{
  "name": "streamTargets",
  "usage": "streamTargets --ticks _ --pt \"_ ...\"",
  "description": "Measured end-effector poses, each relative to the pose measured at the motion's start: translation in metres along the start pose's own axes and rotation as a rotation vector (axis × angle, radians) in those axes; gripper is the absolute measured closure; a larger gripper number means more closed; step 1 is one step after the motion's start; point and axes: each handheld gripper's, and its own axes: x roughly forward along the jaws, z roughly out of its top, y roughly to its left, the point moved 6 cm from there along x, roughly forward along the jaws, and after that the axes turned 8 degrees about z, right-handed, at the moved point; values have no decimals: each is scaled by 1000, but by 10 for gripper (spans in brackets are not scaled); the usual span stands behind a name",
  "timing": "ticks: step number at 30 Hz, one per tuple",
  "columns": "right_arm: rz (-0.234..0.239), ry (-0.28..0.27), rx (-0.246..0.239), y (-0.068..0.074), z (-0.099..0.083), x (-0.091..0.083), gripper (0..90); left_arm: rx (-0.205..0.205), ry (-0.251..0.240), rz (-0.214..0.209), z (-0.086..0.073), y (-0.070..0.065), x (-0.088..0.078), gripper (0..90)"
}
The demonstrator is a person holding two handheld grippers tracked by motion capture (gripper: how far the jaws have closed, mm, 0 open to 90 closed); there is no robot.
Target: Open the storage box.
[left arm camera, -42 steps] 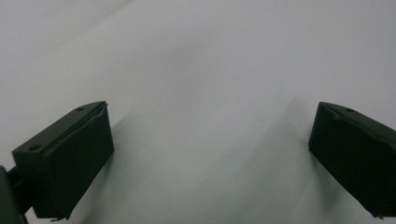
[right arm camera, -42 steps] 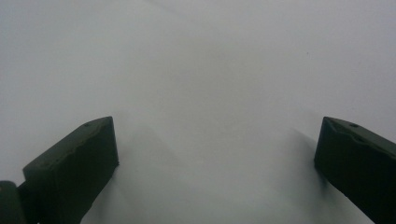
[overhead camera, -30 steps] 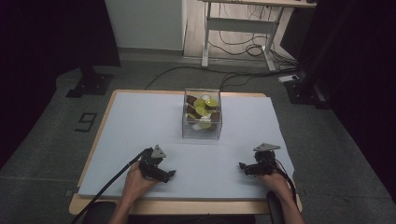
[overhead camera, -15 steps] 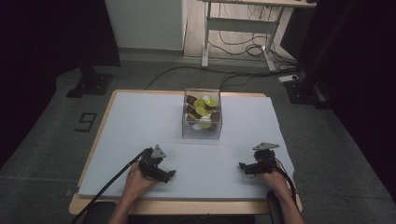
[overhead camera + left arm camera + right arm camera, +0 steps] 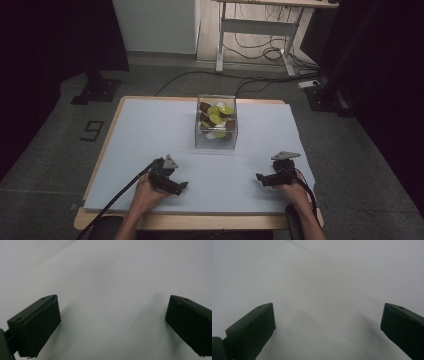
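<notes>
1. High view: dim room, grey floor, wooden table (image 5: 100,165) with pale sheet (image 5: 150,135) on top. Clear box (image 5: 216,122) sits mid-table toward the far edge, holding yellow-green, brown and white pieces. Left gripper (image 5: 181,186) and right gripper (image 5: 261,177) rest low on the sheet near the front edge, well apart, both well short of the box.
2. Left gripper view: left gripper (image 5: 112,322) jaws spread wide, nothing between them, bare sheet below.
3. Right gripper view: right gripper (image 5: 328,327) jaws spread wide, holding nothing, sheet below.
</notes>
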Motion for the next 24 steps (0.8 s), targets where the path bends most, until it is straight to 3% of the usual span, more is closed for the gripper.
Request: streamTargets --ticks 7,12,24 --pt "11 -6 -19 6 9 -4 0 -48 -38 -38 6 3 -6 13" --pt "28 -13 -40 15 15 -7 0 -57 -53 -54 10 5 -10 48" --pt "60 -29 -70 22 28 -10 0 -28 -70 -66 24 8 -15 139"
